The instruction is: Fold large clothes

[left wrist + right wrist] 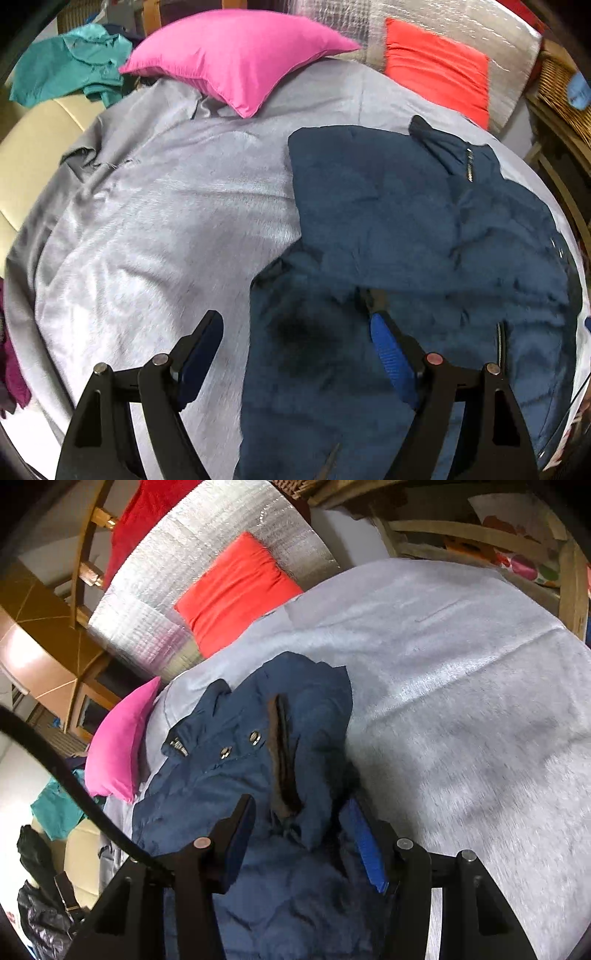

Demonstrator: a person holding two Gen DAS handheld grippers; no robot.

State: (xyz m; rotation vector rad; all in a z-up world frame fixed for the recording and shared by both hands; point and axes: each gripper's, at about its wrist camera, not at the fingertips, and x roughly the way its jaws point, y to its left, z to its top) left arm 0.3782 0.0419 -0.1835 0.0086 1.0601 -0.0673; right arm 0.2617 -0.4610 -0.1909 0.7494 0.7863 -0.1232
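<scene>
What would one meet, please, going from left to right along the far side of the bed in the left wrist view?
Teal shirt → pink pillow → orange-red cushion against the silver padded sheet → wicker furniture.

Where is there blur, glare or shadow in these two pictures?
Left wrist view: a dark shadow blotch on the navy jacket, fisheye bending at the edges. Right wrist view: motion smear across the grey blanket, glare on the silver foil mat.

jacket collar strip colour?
Brown strip on the navy padded jacket; clearest in right wrist view.
</scene>
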